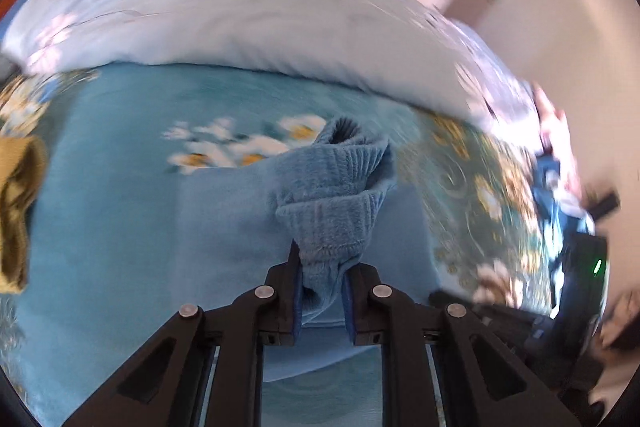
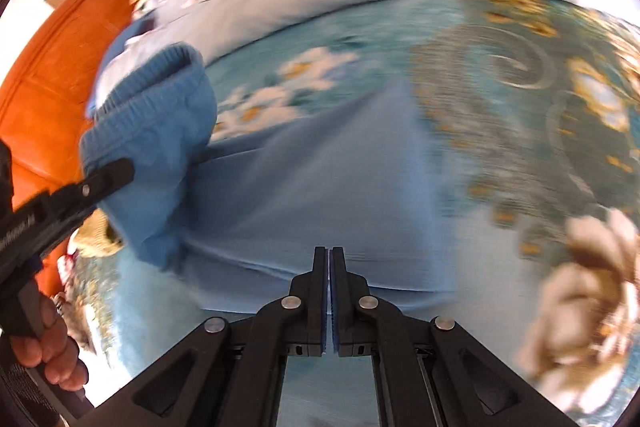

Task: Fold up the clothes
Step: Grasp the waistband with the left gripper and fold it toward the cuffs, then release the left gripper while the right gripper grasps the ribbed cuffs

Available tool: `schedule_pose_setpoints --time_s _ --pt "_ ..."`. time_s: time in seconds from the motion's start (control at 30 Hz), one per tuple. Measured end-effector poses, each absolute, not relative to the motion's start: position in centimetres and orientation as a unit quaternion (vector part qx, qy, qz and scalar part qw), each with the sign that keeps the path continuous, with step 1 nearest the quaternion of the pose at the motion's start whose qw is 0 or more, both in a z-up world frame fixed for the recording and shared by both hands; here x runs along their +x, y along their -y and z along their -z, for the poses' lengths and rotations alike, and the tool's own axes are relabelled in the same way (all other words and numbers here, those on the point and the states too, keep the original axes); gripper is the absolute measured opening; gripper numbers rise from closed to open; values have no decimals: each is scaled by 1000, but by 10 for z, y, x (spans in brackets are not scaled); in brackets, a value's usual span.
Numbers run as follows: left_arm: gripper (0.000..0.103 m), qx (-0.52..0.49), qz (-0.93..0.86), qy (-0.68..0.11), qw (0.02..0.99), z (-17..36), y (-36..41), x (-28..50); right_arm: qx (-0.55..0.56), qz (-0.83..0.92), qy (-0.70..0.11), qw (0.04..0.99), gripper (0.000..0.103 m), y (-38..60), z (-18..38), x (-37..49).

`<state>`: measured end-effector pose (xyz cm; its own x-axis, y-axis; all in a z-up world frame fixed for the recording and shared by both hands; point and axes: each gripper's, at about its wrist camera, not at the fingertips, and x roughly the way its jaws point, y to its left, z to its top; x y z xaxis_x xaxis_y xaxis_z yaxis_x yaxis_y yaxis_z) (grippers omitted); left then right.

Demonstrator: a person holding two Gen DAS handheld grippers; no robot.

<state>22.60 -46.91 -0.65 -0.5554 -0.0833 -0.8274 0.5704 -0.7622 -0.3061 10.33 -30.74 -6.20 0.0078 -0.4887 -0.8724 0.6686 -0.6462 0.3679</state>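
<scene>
Both views were pretty smeared with motion blur, so the flower print on the teal bedspread (image 1: 120,195) and the pale quilt (image 1: 248,23) behind it were hard to read. The left gripper (image 1: 322,267) was pinching the ribbed cuff of the blue sweater (image 1: 336,183), lifted off the bed, with the rest lying flat below. The right gripper (image 2: 329,267) had its jaws pressed together just above the flat blue cloth; couldn't tell if it caught any. A tan garment (image 1: 18,211) was cut off at the edge.
</scene>
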Motion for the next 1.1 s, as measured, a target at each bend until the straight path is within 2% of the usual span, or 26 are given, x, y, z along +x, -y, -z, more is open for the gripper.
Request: schedule_pose_setpoints --time_s 0.17,0.33,0.4,0.47,0.57,0.7,0.73,0.83,0.87,1.1 --pt "17 474 833 -236 164 29 430 193 579 722 -64 374 4 271 59 74" --pt "18 510 818 -205 171 46 417 184 585 723 -55 363 4 260 63 65" --pt "24 516 817 -193 169 47 413 185 585 720 -54 368 4 261 62 66" --pt "42 522 816 -185 163 45 408 188 584 717 -53 376 4 263 59 68" --pt "59 519 818 -187 164 34 409 205 576 713 -51 397 4 273 48 76" --pt "64 524 806 -189 201 22 427 232 561 698 -53 441 6 302 33 88" --pt "65 524 802 -193 214 20 434 240 559 695 -54 450 9 309 30 92" --pt "66 529 781 -204 261 21 458 259 550 683 -58 477 33 335 24 101" --pt "66 531 774 -210 272 23 464 263 546 680 -63 485 37 342 22 105" --pt "66 538 744 -245 311 40 495 268 539 663 -131 503 42 380 26 128"
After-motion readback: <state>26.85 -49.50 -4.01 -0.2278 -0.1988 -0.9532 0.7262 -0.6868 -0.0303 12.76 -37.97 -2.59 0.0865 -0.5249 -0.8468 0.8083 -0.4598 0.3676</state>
